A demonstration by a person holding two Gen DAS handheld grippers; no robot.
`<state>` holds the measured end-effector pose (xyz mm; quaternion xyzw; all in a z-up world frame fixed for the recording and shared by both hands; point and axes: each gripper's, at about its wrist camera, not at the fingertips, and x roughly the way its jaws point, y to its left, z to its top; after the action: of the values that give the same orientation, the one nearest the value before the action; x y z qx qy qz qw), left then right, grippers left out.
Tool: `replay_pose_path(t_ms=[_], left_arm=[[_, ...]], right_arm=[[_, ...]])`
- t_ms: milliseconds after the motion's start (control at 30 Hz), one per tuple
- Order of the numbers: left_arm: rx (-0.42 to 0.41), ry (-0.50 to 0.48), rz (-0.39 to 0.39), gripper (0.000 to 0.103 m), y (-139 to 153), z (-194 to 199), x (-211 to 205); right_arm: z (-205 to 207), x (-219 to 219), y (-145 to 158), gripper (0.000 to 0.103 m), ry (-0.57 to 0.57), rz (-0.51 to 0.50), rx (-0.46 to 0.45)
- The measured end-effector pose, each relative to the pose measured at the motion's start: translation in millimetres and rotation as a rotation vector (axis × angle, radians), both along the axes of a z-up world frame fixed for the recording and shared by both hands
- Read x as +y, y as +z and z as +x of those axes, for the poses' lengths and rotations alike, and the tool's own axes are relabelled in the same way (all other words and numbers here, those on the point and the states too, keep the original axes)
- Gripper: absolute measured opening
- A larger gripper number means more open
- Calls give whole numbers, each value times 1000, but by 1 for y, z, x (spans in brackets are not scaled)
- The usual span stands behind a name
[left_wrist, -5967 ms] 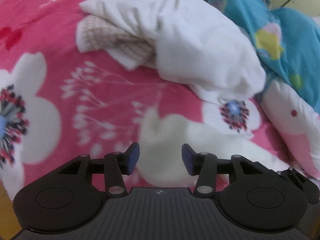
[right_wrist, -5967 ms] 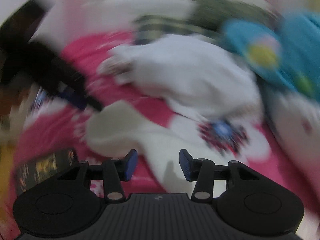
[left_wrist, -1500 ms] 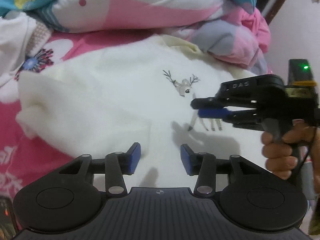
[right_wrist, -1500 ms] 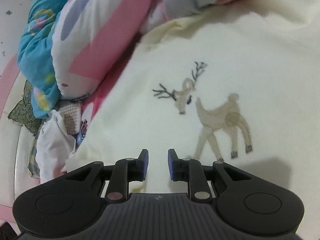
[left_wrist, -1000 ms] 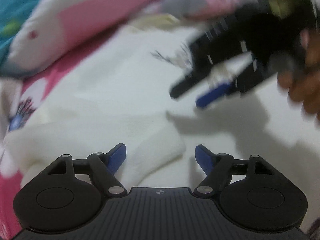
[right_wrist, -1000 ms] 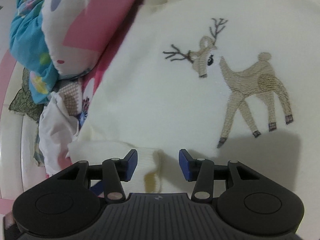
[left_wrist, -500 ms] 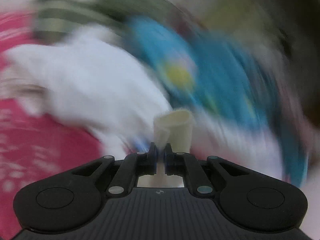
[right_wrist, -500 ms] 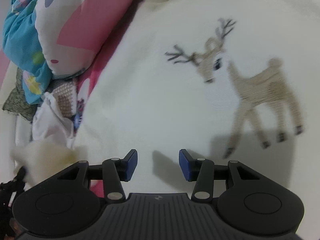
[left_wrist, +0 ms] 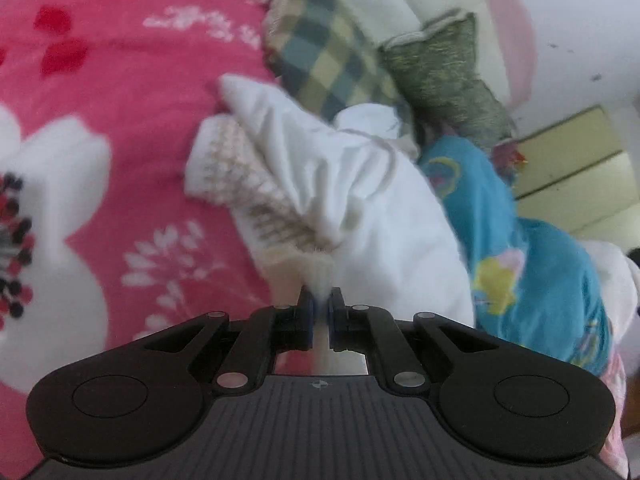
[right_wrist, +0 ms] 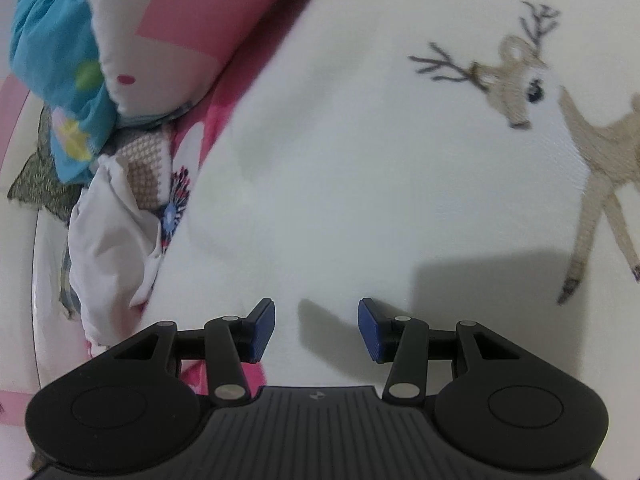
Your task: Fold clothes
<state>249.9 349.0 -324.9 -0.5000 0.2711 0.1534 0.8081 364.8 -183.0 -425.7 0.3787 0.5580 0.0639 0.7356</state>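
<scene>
So the left gripper [left_wrist: 319, 306] has its blue pads pressed nearly together with a strip of cream fabric pinched between them, that's the sleeve end [left_wrist: 316, 274] of the cream sweater [right_wrist: 360, 160], and you can see more of the same cloth running down between the fingers toward the body of the tool. The right gripper [right_wrist: 316, 328] is spread wide with nothing between the pads, hanging just over the front of the sweater, which lies spread flat on the pink floral blanket [left_wrist: 100, 92]; the embroidered deer [right_wrist: 560, 128] sits up and to the right of it. Left camera is looking past the pinched sleeve at a crumpled white garment [left_wrist: 360, 184] with a beige checked knit piece [left_wrist: 240, 184] tucked under it, a plaid pillow [left_wrist: 328, 64] and a green pillow [left_wrist: 444, 76] behind that, and a turquoise quilt [left_wrist: 520, 264] off to the right. Compared to a second ago, the left one was wide open around the sleeve cuff lying on the sweater; half a second ago it had already clamped and was swinging in a total blur, and now the view is mostly sharp again with the sleeve end held up off the sweater. The right one looks just as open as before, but sits closer to the fabric, the deer bigger and pushed toward the edge.
</scene>
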Motion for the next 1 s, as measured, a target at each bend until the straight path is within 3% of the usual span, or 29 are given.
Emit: replay_pose_path(t_ms=[67, 167, 267, 367, 433, 533, 667, 800, 867, 967, 1000], left_arm=[[70, -24, 40, 5, -15, 2, 3], [266, -60, 17, 10, -64, 0, 7], [237, -10, -33, 13, -73, -12, 19], [221, 103, 5, 27, -58, -25, 30], [214, 148, 12, 27, -49, -31, 37], [193, 29, 123, 27, -24, -17, 22], [146, -308, 315, 30, -6, 18, -32], [253, -589, 460, 30, -30, 44, -79], [339, -644, 550, 30, -48, 45, -90], [334, -660, 586, 30, -51, 34, -87], [342, -653, 587, 30, -51, 32, -83]], right_arm=[[2, 4, -2, 49, -3, -1, 4], [2, 10, -3, 49, -10, -7, 3], [2, 14, -2, 49, -2, -18, -4], [4, 15, 4, 49, 26, -39, -22], [6, 17, 11, 49, 45, -66, -49], [9, 32, 30, 48, 122, -140, -147], [21, 90, 52, 43, 342, -284, -316], [40, 154, 51, 40, 538, -388, -445], [47, 178, 39, 40, 625, -418, -456], [50, 206, 11, 40, 771, -434, -389], [44, 210, 9, 41, 807, -464, -408]])
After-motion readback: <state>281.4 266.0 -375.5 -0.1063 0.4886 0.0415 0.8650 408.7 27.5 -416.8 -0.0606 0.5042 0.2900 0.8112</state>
